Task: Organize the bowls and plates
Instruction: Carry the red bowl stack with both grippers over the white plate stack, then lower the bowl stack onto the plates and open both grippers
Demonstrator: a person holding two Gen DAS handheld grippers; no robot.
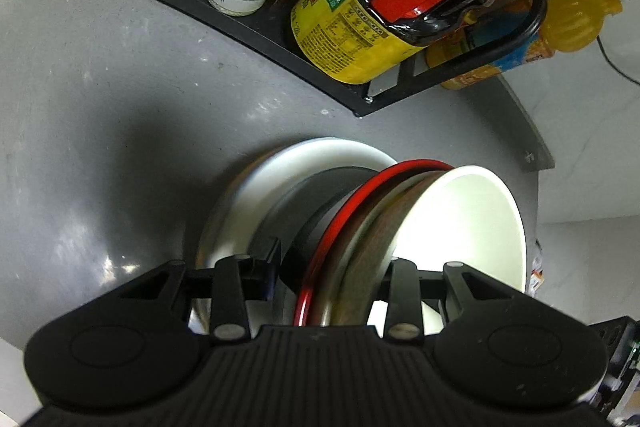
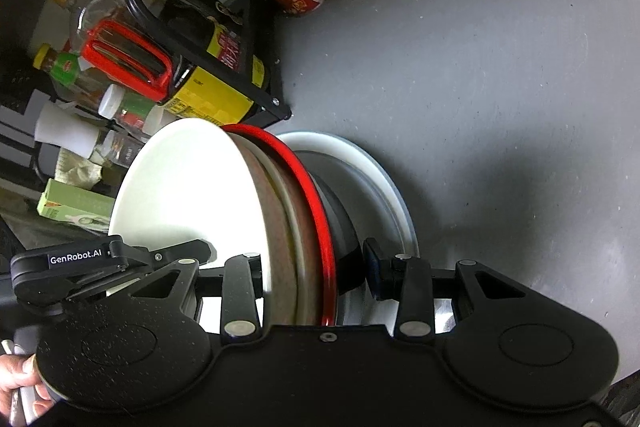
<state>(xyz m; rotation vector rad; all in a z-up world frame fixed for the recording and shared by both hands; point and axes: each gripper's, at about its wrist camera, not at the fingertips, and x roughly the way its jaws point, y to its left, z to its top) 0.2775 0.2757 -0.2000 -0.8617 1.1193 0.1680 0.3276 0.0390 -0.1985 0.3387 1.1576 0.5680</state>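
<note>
Over a grey countertop [image 1: 100,107], beside a black condiment rack [image 1: 256,27] crowded with a yellow-labelled soy sauce jug [image 1: 352,39] and other bottles, holding a nest of bowls on edge between both tools. Judging the step in hand as the stacking stage: gathering the bowls as one bundle and bringing them to the plates.

Gripping with the left tongs [image 1: 332,263] partly apart and clamped across the whole nest: pressing one pad [image 1: 272,255] against the outside of the red-rimmed black bowl [image 1: 320,211], reaching with the other finger inside the white bowl [image 1: 460,219], and sandwiching a brown bowl [image 1: 372,255] between the two. Doing the same with the right tongs [image 2: 316,267] from the opposite side: bearing one pad [image 2: 372,263] on the black bowl's outer wall, hiding the other finger behind the white bowl's rim. Showing, at the right view's lower left corner, part of a hand [image 2: 16,379] behind the tool.

Facing the nest's foot toward a white plate [image 1: 328,155] backed by a steel plate [image 1: 208,239], just beyond the black bowl. Not managing to tell whether the foot is touching the white plate, or whether the plates are resting flat on the countertop.

Calling next, probably, for seating the bowls squarely on the white plate, keeping both grips even so that nothing slides out of the nest, then spreading each pair of fingers only once the weight is resting. Watching for the glazed walls slipping under the pads.
</note>
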